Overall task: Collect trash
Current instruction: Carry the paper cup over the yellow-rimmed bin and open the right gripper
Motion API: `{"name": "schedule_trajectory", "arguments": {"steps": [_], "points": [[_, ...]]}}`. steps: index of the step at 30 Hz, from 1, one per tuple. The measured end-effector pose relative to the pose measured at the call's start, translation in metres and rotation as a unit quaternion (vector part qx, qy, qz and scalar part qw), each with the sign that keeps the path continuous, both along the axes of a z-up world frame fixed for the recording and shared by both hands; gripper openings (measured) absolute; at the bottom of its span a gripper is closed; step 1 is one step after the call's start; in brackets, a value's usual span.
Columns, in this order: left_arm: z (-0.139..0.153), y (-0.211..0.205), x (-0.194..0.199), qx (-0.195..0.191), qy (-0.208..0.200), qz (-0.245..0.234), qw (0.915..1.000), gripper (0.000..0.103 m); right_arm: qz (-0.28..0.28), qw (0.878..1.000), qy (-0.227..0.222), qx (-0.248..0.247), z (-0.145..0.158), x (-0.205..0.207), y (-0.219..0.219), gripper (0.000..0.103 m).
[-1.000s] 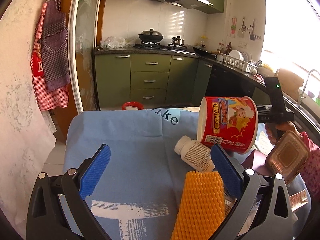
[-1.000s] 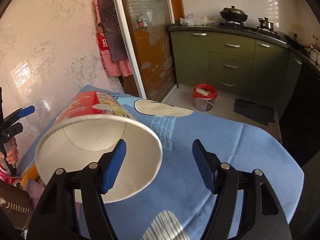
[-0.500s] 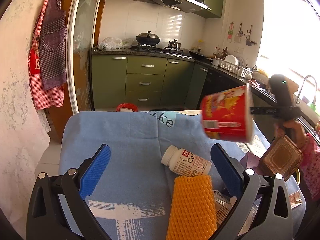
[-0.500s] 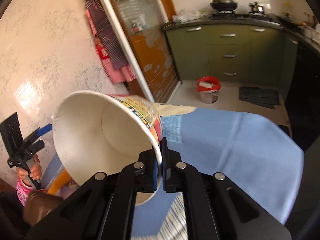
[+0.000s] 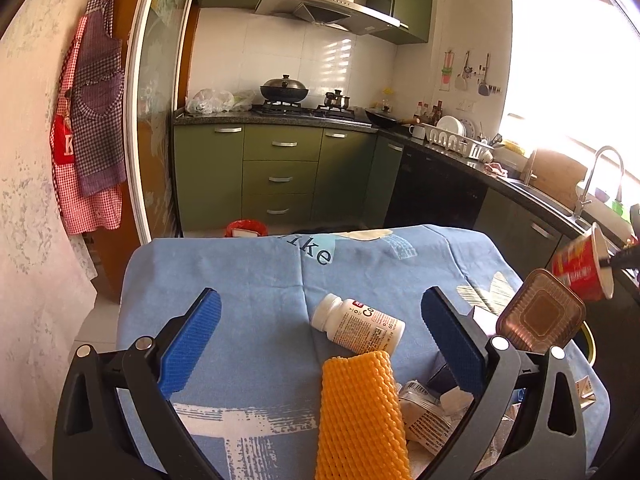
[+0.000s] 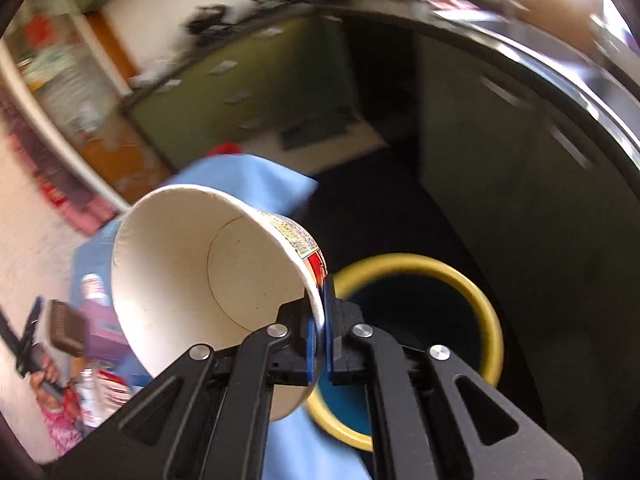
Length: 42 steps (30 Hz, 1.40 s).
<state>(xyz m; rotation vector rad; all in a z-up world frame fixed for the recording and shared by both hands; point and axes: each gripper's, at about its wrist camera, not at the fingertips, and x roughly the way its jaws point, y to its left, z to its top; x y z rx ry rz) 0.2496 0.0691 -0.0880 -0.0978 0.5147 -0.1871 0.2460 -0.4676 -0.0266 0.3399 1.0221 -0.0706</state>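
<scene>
— Green kitchen cabinets (image 5: 280, 168) at the back, upper middle of the left wrist view; blue tablecloth (image 5: 248, 280) across the lower half. Anything on the cloth?

— Yes: white pill bottle (image 5: 357, 329) lying on its side at lower centre, orange foam net (image 5: 360, 416) just below it, touching. Crumpled wrappers (image 5: 426, 412) to the right of the net. Brown plastic tray (image 5: 540, 318) tilted at the right, above the wrappers.

— State of the left gripper (image 5: 320, 344)?

— Jaws wide apart, nothing between the pads, held above the cloth at the bottom of the frame.

— And the right gripper (image 6: 318, 328)?

— Jaws together, clamped on the rim of the noodle cup (image 6: 208, 280). Cup tilted, white inside facing the camera, at centre left of the right wrist view. Also seen small at the right edge of the left wrist view, red side outward.

— Below the cup?

— Yellow-rimmed bin (image 6: 420, 320), at lower centre right, just behind the pads, beside the cloth edge. Background much blurred.
</scene>
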Motion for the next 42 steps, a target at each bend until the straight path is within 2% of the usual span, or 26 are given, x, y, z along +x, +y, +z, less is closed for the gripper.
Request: {"name": "schedule_trajectory", "arguments": {"steps": [4,8,10,11,12,13,17,20,23,25,27,29,31,33,35,36,37,39,42], "points": [[0.001,-0.004,-0.002,0.004,0.0,-0.001,1.0,0.099,-0.066,0.995,0.074,0.02,-0.049,-0.01,-0.049,0.004],[0.001,-0.007,-0.002,0.009,0.002,-0.001,1.0,0.099,-0.089,0.987,0.128,0.032,-0.09,-0.001,-0.071,0.004],[-0.001,-0.006,-0.001,0.011,0.005,-0.003,0.9999,0.099,-0.088,0.984,0.148,0.049,-0.107,0.005,-0.074,0.007],[-0.001,-0.005,0.0,0.011,0.006,-0.004,0.9999,0.099,-0.094,0.981,0.158,0.059,-0.116,0.007,-0.076,0.012],[-0.001,-0.004,0.002,0.012,0.008,-0.005,0.9999,0.099,-0.105,0.979,0.164,0.055,-0.123,0.009,-0.079,0.029],[-0.001,-0.005,0.002,0.013,0.009,-0.006,0.9999,0.099,-0.111,0.978,0.169,0.044,-0.126,0.01,-0.078,0.036],[0.0,-0.007,-0.001,0.018,0.008,-0.01,0.9998,0.099,-0.111,0.981,0.154,0.044,-0.129,-0.006,-0.072,0.036],[0.004,-0.01,-0.004,0.024,0.003,-0.014,0.9996,0.099,-0.093,0.986,0.136,0.038,-0.122,-0.016,-0.058,0.036],[0.013,-0.014,-0.012,0.033,-0.01,-0.022,0.9991,0.099,-0.073,0.99,0.111,0.051,-0.112,-0.044,-0.042,0.038],[0.019,-0.018,-0.017,0.043,-0.012,-0.038,0.9982,0.099,-0.06,0.991,0.103,0.057,-0.11,-0.044,-0.035,0.04],[0.02,-0.021,-0.017,0.043,0.016,-0.065,0.9968,0.099,-0.05,0.992,0.098,0.062,-0.106,-0.052,-0.025,0.041],[0.018,-0.025,-0.012,0.045,0.065,-0.091,0.9927,0.099,-0.042,0.992,0.096,0.064,-0.102,-0.063,-0.021,0.043],[0.007,-0.034,-0.004,0.077,0.137,-0.102,0.9823,0.099,-0.041,0.993,0.091,0.06,-0.098,-0.064,-0.021,0.046],[-0.004,-0.038,0.0,0.097,0.186,-0.102,0.9725,0.099,-0.04,0.994,0.085,0.061,-0.094,-0.067,-0.02,0.047],[-0.015,-0.038,0.003,0.097,0.23,-0.105,0.9625,0.092,-0.04,0.994,0.081,0.066,-0.095,-0.062,-0.02,0.047],[-0.019,-0.038,0.005,0.094,0.248,-0.105,0.9586,0.086,-0.04,0.994,0.081,0.067,-0.097,-0.059,-0.017,0.047],[-0.024,-0.033,0.004,0.087,0.258,-0.104,0.9566,0.081,-0.039,0.994,0.081,0.07,-0.099,-0.054,-0.017,0.048],[-0.022,-0.036,0.005,0.06,0.27,-0.113,0.9544,0.077,-0.036,0.993,0.083,0.074,-0.103,-0.049,-0.015,0.048],[-0.001,-0.061,-0.008,0.05,0.234,-0.17,0.9561,0.079,-0.033,0.993,0.083,0.076,-0.106,-0.042,-0.015,0.048]]}}
